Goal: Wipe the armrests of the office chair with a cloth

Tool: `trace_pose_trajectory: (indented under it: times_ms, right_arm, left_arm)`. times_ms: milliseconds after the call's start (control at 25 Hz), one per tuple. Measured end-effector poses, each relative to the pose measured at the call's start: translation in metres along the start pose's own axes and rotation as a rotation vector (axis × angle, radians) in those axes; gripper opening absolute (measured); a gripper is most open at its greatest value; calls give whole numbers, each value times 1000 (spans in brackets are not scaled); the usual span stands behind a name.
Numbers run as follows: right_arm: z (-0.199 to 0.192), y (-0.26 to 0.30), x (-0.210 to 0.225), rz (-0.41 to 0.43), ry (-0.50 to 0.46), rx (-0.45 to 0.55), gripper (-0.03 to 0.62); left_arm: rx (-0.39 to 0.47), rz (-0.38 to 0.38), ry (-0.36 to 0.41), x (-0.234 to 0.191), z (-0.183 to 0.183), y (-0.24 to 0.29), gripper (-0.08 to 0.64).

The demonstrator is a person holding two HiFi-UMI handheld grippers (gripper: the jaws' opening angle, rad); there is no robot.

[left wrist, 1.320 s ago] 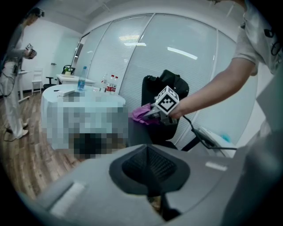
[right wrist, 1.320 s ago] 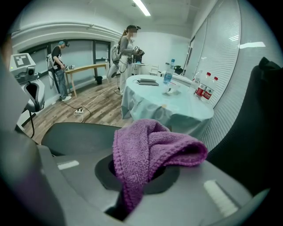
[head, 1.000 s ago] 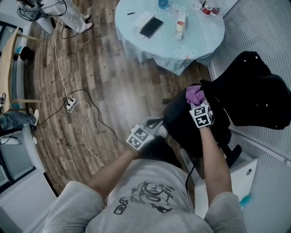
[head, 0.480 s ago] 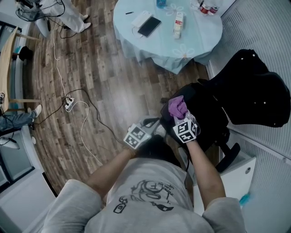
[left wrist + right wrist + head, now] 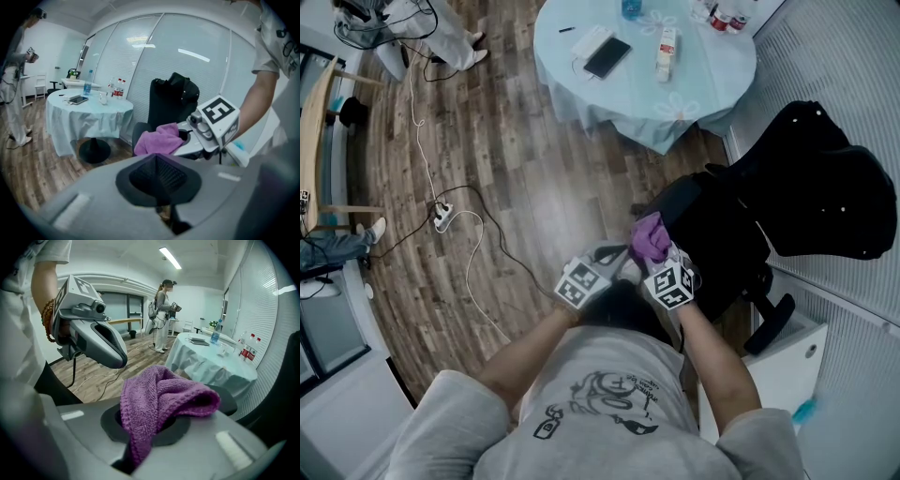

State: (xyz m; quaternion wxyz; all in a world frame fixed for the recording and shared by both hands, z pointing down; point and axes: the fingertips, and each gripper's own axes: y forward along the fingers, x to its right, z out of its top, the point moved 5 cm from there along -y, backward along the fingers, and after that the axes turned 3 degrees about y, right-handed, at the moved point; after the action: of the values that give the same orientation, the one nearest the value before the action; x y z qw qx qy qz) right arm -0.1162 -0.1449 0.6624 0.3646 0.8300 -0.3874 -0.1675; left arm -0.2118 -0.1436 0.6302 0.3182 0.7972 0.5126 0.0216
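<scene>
The black office chair (image 5: 722, 234) stands in front of me with a dark jacket over its backrest (image 5: 825, 187). One armrest (image 5: 773, 323) shows at its lower right. My right gripper (image 5: 654, 257) is shut on a crumpled purple cloth (image 5: 650, 237) at the chair's near left edge; in the right gripper view the cloth (image 5: 164, 399) bulges out of the jaws. My left gripper (image 5: 614, 255) is shut and holds nothing, close beside the right one. The left gripper view has the cloth (image 5: 159, 140) and chair back (image 5: 171, 101) ahead.
A round table with a pale blue cover (image 5: 647, 103) stands beyond the chair, with a phone and bottles on it. Cables and a power strip (image 5: 443, 217) lie on the wood floor to the left. A white cabinet (image 5: 797, 366) is at the right. A person (image 5: 161, 315) stands far off.
My right gripper has pulled the purple cloth back and left, from over the chair's seat to its near edge beside the left gripper. The left gripper has stayed put.
</scene>
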Motion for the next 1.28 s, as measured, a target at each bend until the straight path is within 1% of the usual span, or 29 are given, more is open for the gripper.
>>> trace_pose_trajectory:
  times_ms: [80,200,560,760,1040,1120,1280]
  right_arm:
    - [-1,-1,5,14,-9,-3,28]
    - [-3,-1,18,9,-17,-12,28]
    - [-10,0,90,-63,-9,-60,29]
    - [-14,2,130,-93,-32,-93,29]
    - [-19,-3,187,-145,-6,-136,29]
    - [-21,-2,201,-156,13,-149,29]
    - [-21,1,211,-153,28,-164,29]
  left_arm:
    - [0,1,2,1,0,-1,2]
    - [2,4,3,1,1,-4,2]
    - [-9,17,-7,-2,-5,-8,2]
    - [-12,34,-12,-7,-7,-10,2]
    - [-20,42,-23,-9,-9,-13,2]
    - [-19,44,-24,-11,-9,-13,2]
    - [-23,41,-27,-13,-11,-11,2]
